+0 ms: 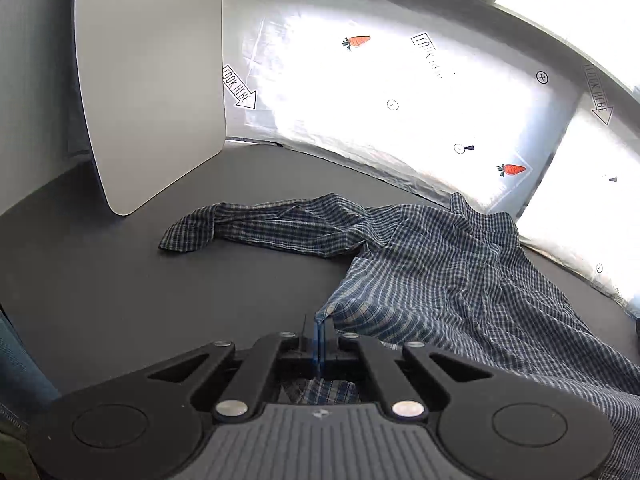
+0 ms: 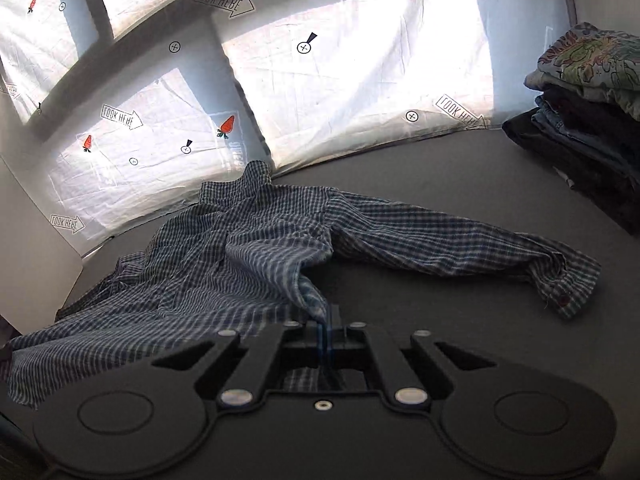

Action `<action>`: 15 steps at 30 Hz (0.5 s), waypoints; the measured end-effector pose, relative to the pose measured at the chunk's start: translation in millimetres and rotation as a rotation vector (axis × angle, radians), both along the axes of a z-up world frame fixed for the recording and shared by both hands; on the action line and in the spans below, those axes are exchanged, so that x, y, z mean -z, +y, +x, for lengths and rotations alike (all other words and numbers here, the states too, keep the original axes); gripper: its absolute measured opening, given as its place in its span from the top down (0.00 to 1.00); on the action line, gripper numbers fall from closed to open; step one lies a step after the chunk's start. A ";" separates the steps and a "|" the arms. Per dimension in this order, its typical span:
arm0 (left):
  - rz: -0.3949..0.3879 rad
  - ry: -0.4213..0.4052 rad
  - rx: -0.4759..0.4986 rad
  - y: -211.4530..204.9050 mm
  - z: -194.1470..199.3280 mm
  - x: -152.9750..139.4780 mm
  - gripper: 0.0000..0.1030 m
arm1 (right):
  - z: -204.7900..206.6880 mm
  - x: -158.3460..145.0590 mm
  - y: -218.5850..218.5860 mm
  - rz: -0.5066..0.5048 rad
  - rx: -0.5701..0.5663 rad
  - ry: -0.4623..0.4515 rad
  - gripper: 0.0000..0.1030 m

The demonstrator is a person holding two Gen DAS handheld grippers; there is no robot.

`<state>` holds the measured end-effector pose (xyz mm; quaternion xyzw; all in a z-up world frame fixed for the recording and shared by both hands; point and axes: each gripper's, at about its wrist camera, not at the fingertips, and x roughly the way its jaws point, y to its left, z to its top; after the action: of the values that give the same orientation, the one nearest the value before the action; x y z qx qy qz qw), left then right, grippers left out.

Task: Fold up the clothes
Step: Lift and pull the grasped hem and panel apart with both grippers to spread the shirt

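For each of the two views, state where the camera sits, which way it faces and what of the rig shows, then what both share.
Left wrist: sits on the left gripper, looks along its shut fingers at the checked shirt, its left sleeve and a white board.
Right wrist: sits on the right gripper, shut on the shirt hem, faces the other sleeve and a pile of folded clothes.
Shared: the shirt, the dark table and the carrot-print sheet.

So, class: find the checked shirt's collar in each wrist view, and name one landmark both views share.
Left wrist view: collar right of centre, against the curtain.
Right wrist view: collar left of centre, against the curtain.
Shared landmark: the white carrot-print curtain behind the table.
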<state>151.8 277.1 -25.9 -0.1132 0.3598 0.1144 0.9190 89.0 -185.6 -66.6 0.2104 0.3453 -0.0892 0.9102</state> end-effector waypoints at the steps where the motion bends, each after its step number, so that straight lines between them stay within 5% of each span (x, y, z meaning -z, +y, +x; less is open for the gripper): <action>1: 0.029 0.019 0.000 -1.1 -1.1 4.3 1.00 | -2.0 10.8 2.9 0.009 -0.004 0.033 0.98; 7: 0.093 0.254 -0.046 -3.1 -0.9 92.7 0.99 | -6.1 95.2 23.4 0.032 0.028 0.262 0.97; 12: 0.117 0.438 -0.062 -4.8 12.2 143.5 0.93 | 2.3 137.8 35.4 -0.067 0.015 0.436 0.85; 15: 0.105 0.422 -0.063 -6.3 10.1 134.4 0.73 | -0.5 130.1 37.2 -0.073 0.017 0.413 0.58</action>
<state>161.9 270.9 -160.3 -0.0502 0.5339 0.1829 0.8240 88.5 -148.4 -196.7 0.1576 0.5191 -0.1506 0.8264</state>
